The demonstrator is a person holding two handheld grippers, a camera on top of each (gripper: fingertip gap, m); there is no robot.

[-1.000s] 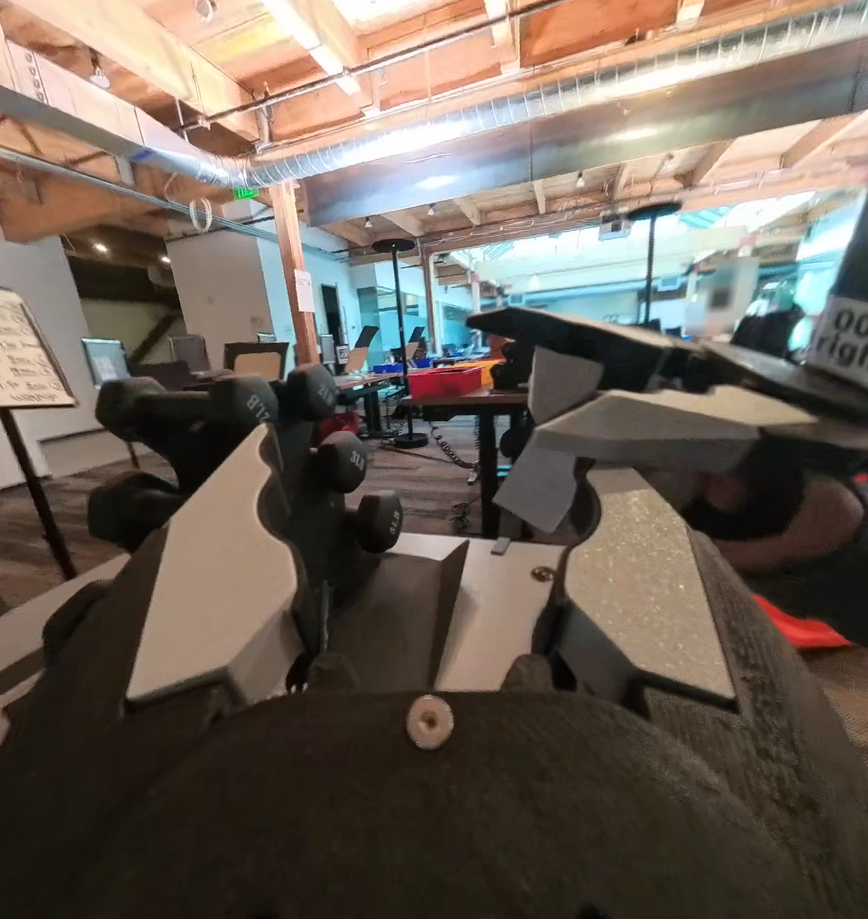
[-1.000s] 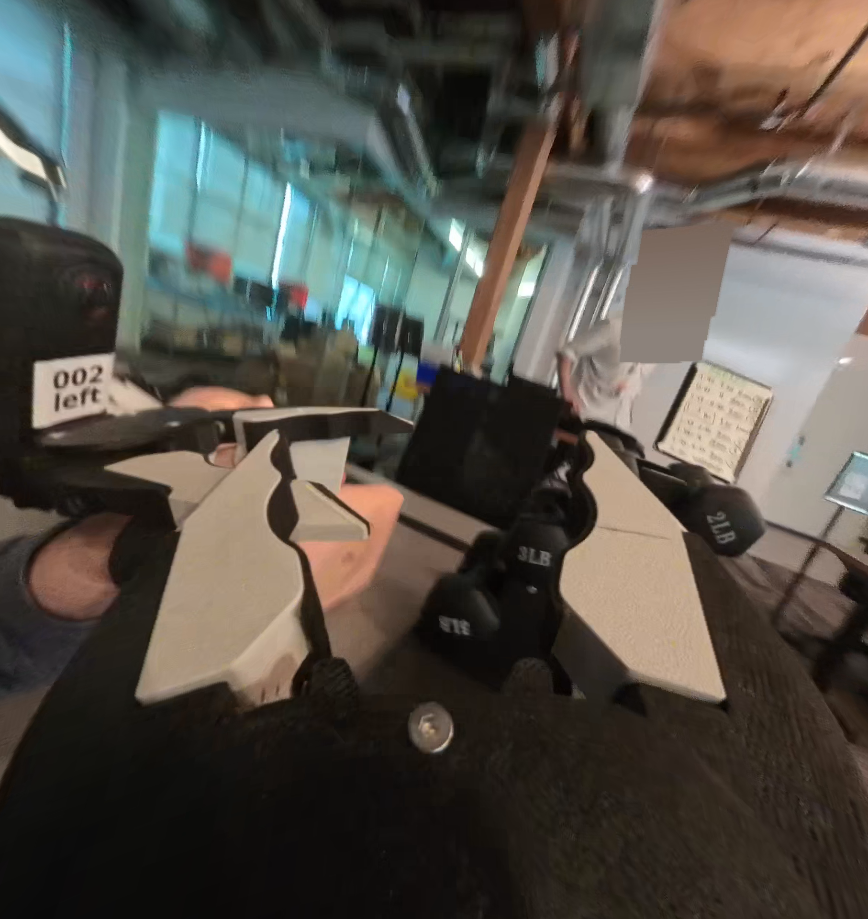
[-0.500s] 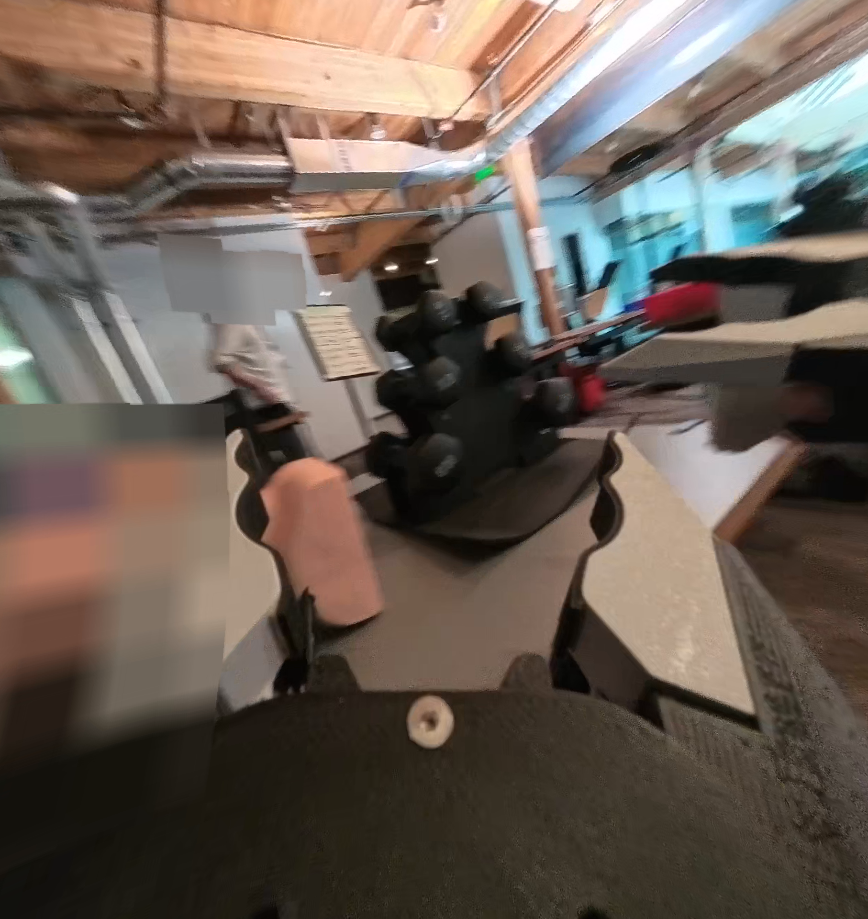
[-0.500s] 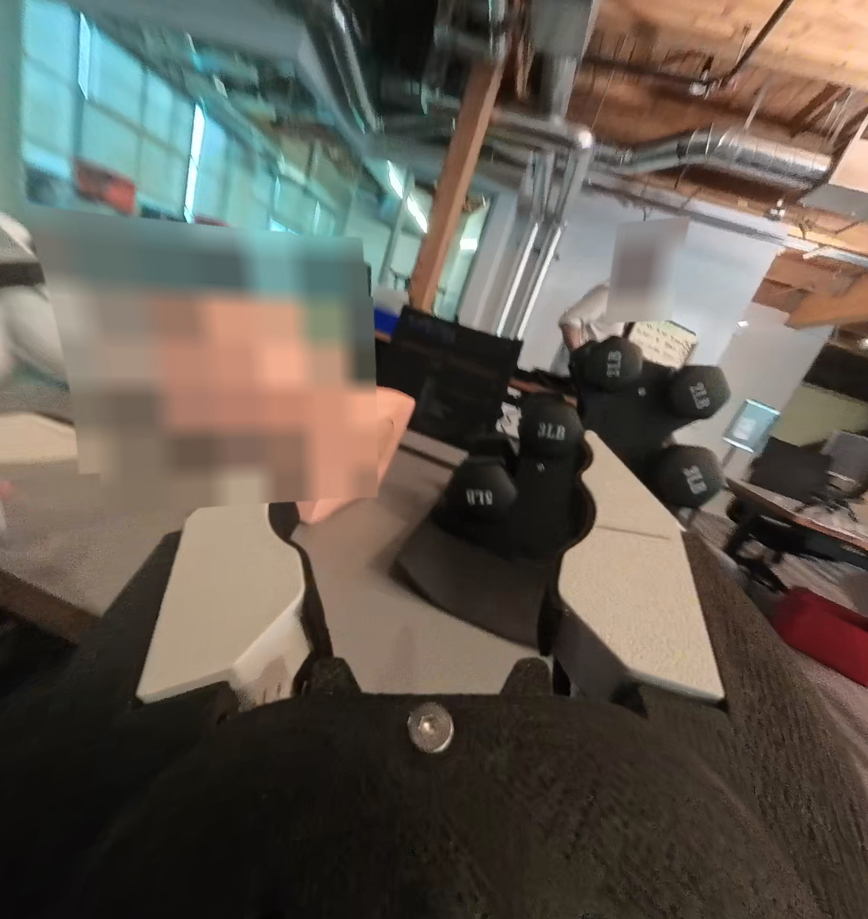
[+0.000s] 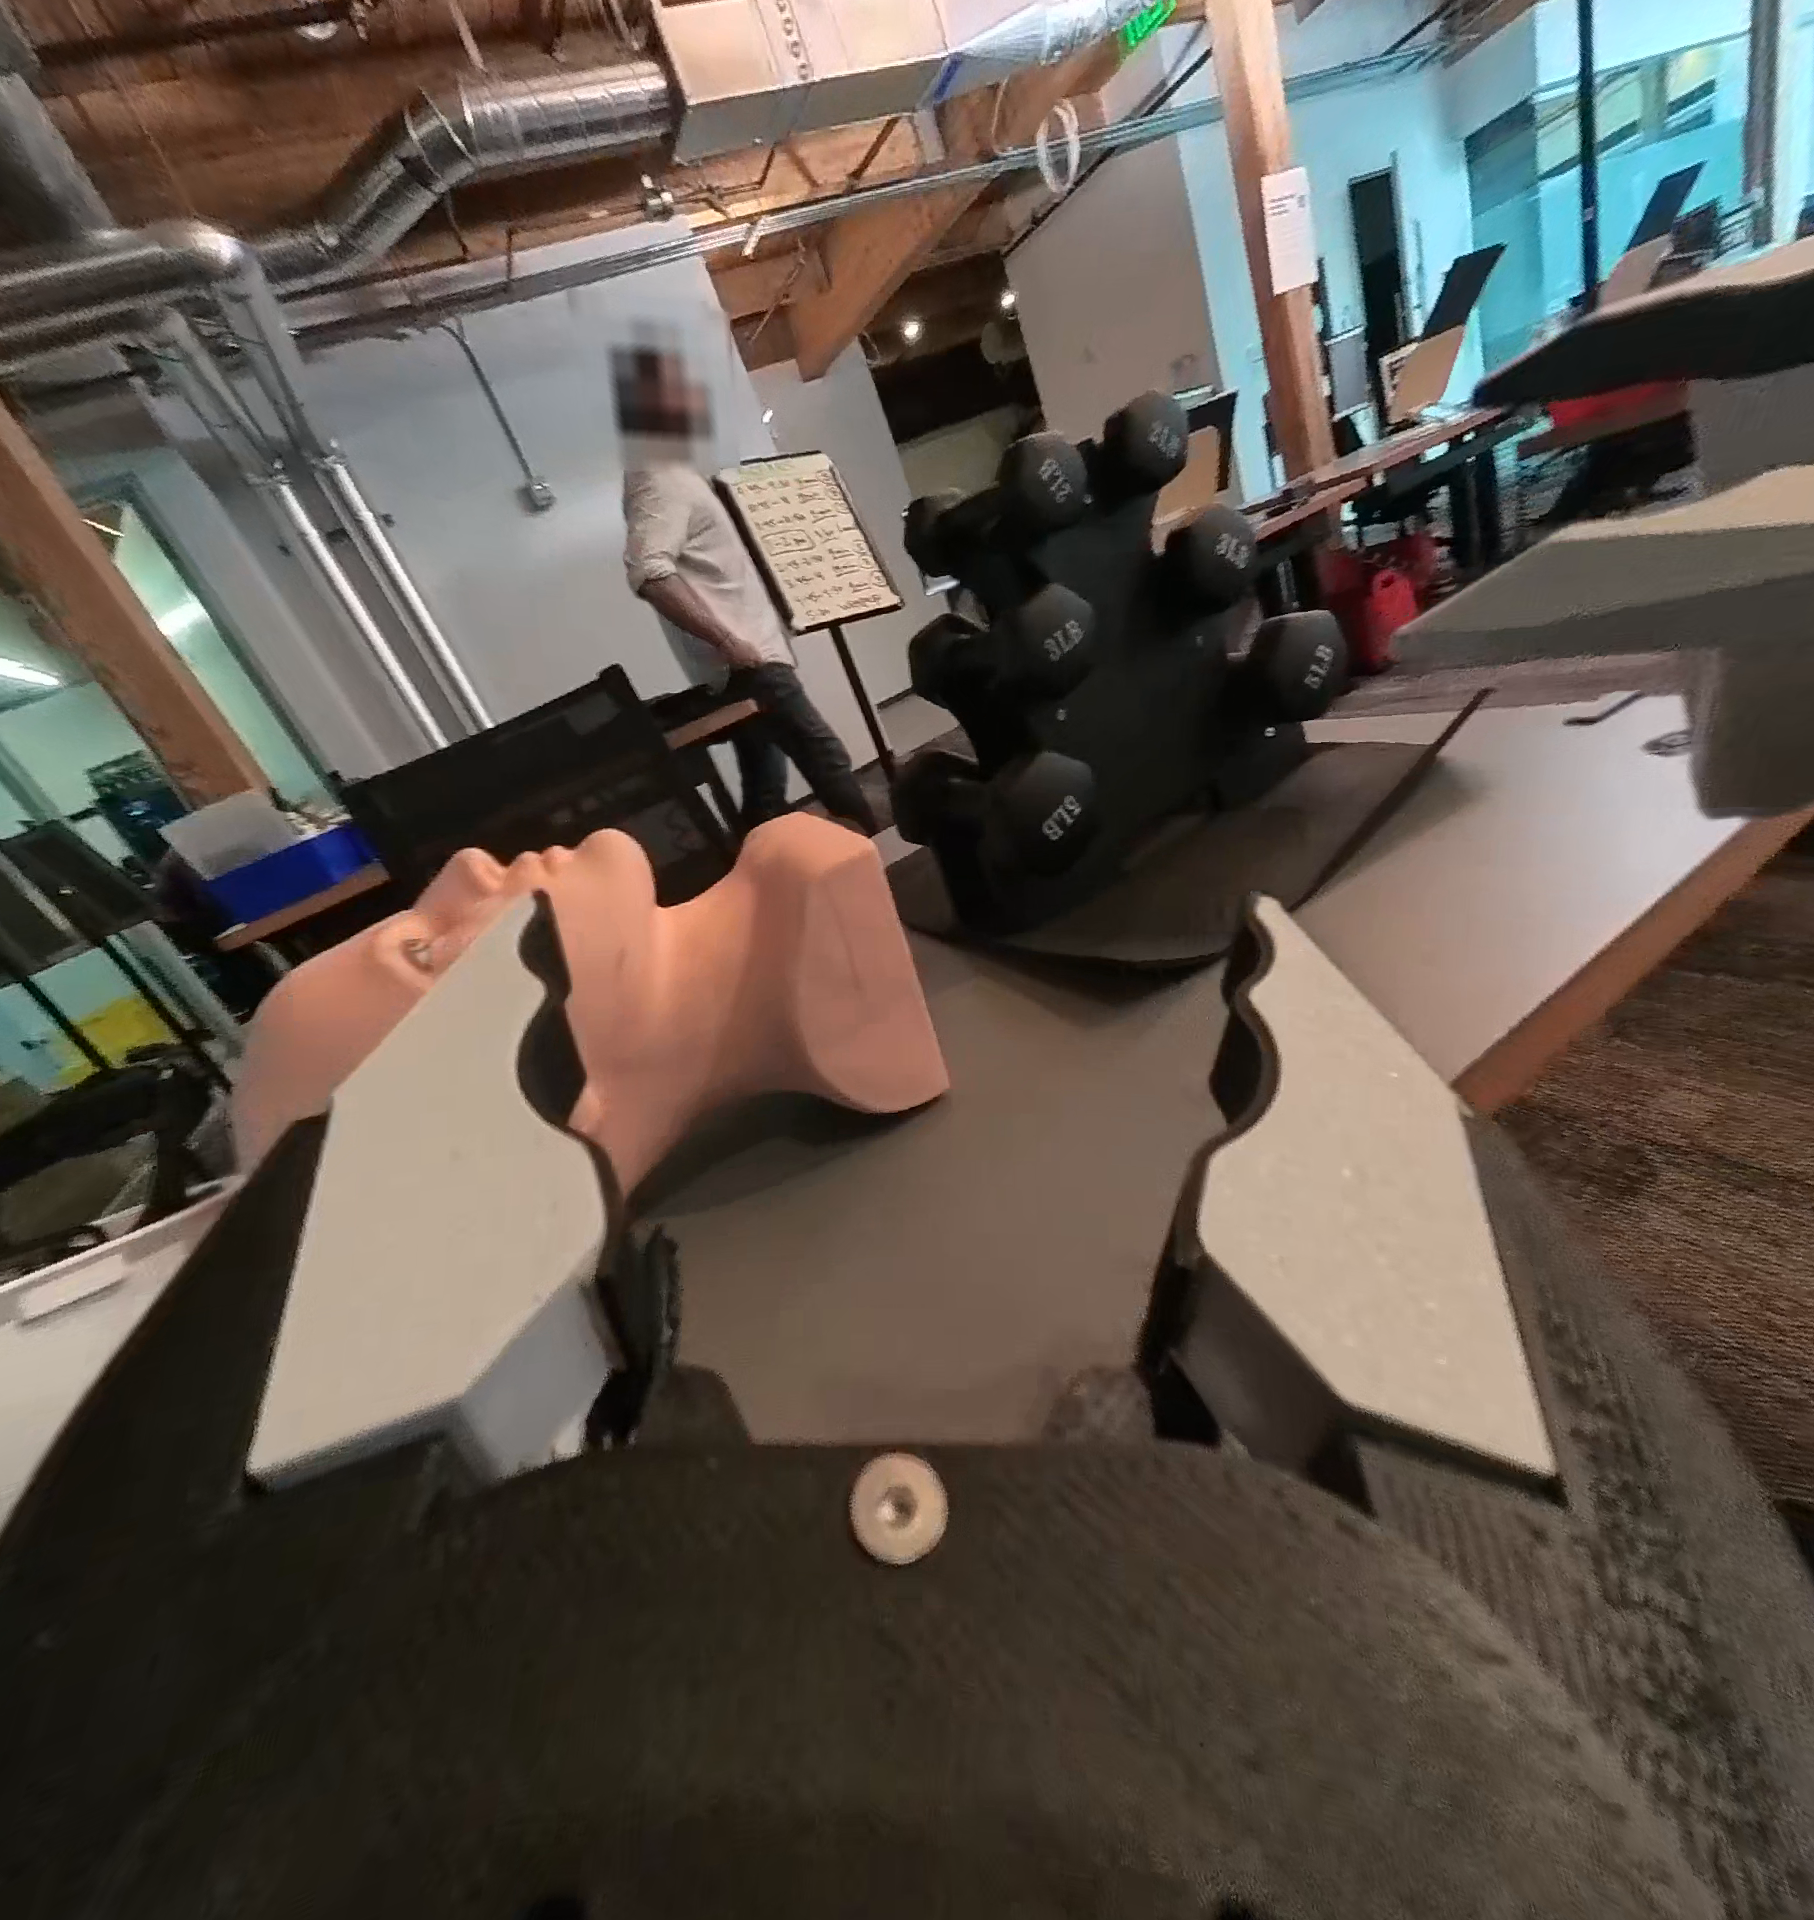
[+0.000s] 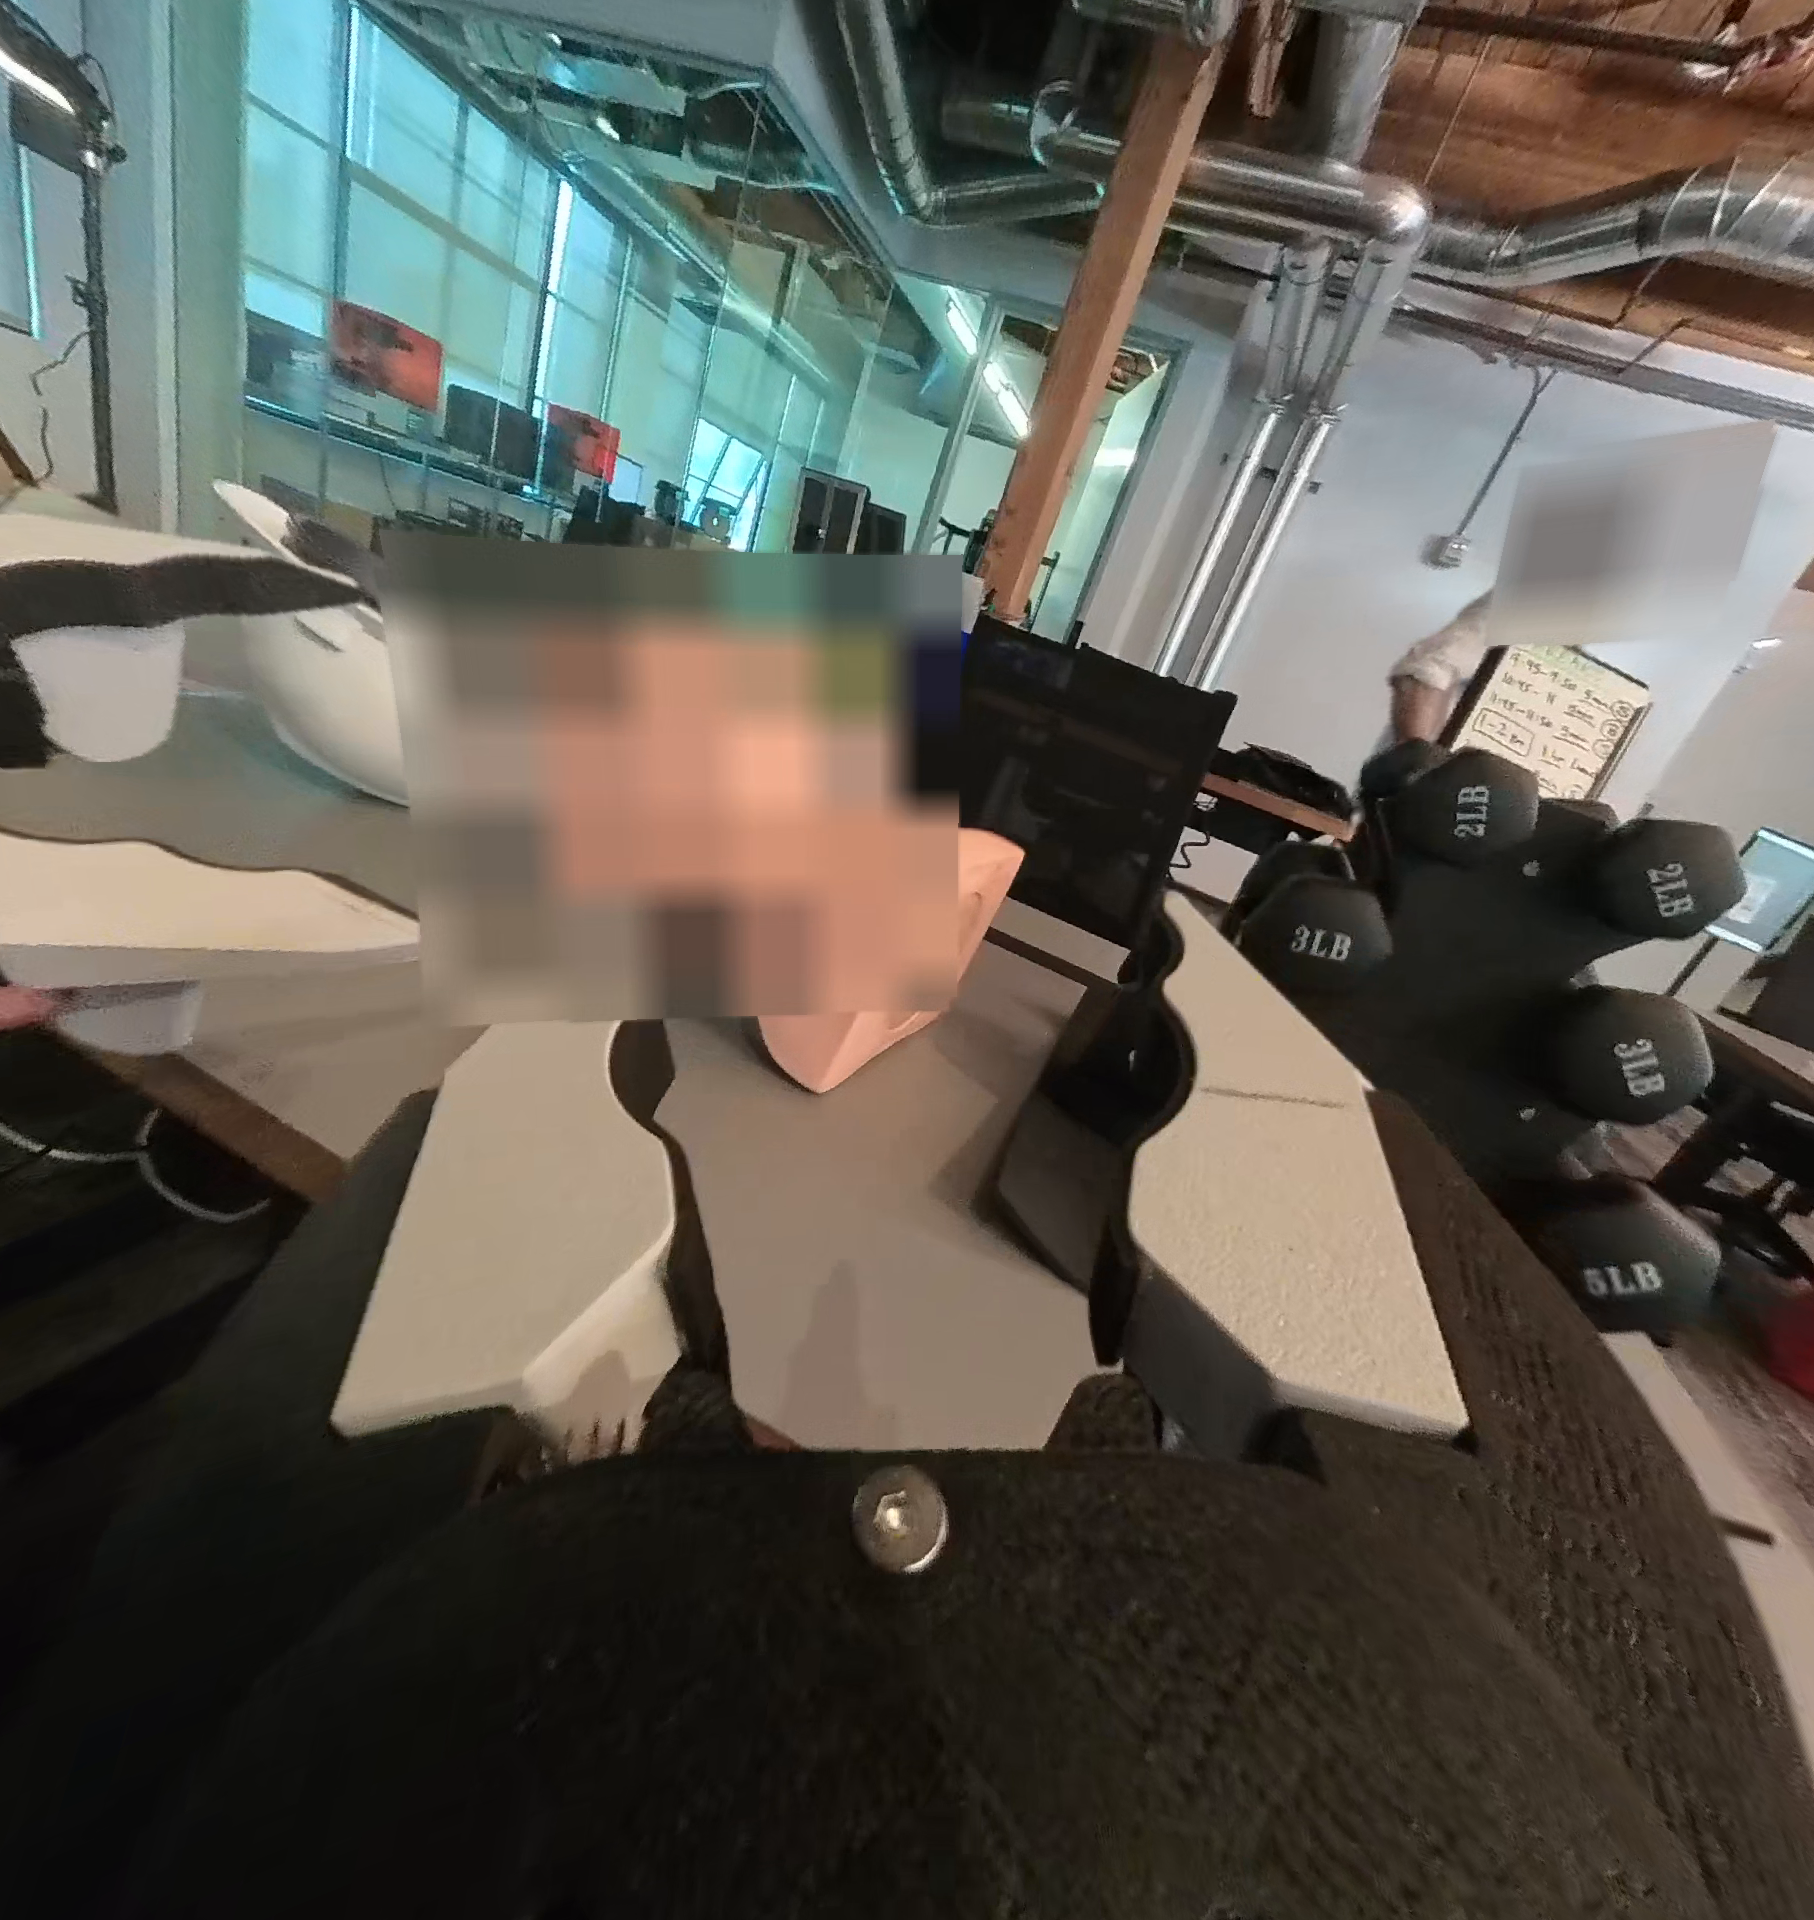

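Observation:
A skin-coloured manikin head and neck [image 5: 778, 997] lies on its back on the grey table [image 5: 986, 1195]. My left gripper [image 5: 898, 925] is open and empty, a little short of it, and its left finger overlaps the head. A black rack of dumbbells [image 5: 1090, 707] stands behind on a black mat [image 5: 1246, 862]. The right gripper's fingers [image 5: 1661, 561] show at the upper right. In the right wrist view my right gripper [image 6: 892, 987] is open and empty above the table [image 6: 861, 1247], pointing at the manikin's neck [image 6: 841, 1049]. The rack [image 6: 1505, 935] is to the right there, and the left gripper's fingers [image 6: 155, 894] at the left.
A person [image 5: 695, 582] stands behind the table by a whiteboard on a stand [image 5: 809, 540]. A black box [image 5: 529, 790] sits behind the manikin. A white rounded object [image 6: 321, 686] lies at the far left. The table's wooden edge [image 5: 1609, 935] drops to carpet on the right.
Both views have swung from the dumbbell rack toward the manikin head, which is now in front of both grippers. Both grippers have stayed open and empty.

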